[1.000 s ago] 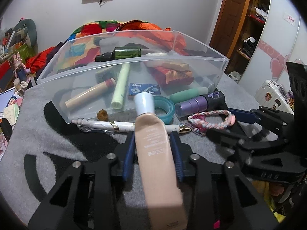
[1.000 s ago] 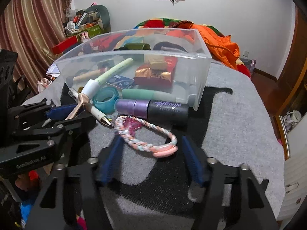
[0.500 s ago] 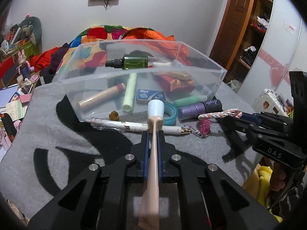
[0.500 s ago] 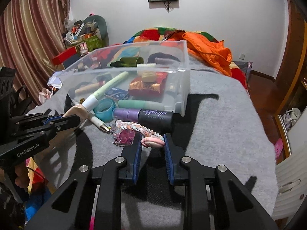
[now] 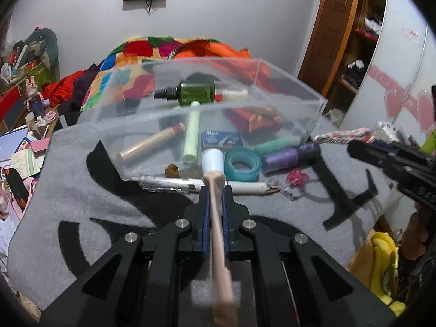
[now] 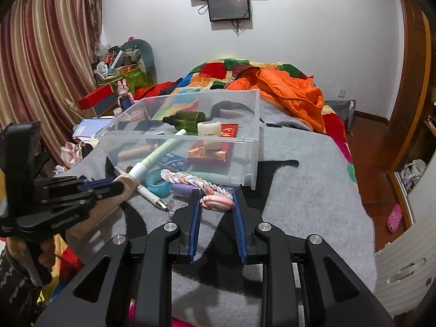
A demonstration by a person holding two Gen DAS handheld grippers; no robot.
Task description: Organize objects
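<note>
My left gripper [image 5: 215, 192] is shut on a beige tube [image 5: 219, 223] with a white cap [image 5: 213, 160], held just above the grey blanket in front of the clear plastic bin [image 5: 136, 125]. My right gripper [image 6: 216, 200] is shut on the pink end of a braided pink-and-white bracelet [image 6: 190, 179], which hangs in the air in front of the bin's near wall [image 6: 245, 163]. In the left wrist view the right gripper [image 5: 381, 152] comes in from the right with the bracelet [image 5: 343, 135] sticking out of it. The right wrist view has the left gripper [image 6: 120, 186] at its left.
A white pen [image 5: 190, 186], a teal tape roll [image 5: 241, 164], a purple-and-black tube [image 5: 288, 156] and a small pink charm [image 5: 295, 177] lie on the blanket by the bin. Inside are a green bottle [image 5: 196, 95], tubes and packets. Bedding is piled behind the bin.
Both grippers went from open to shut: the left closed on the beige tube, the right on the bracelet. The right then rose, lifting the bracelet off the blanket.
</note>
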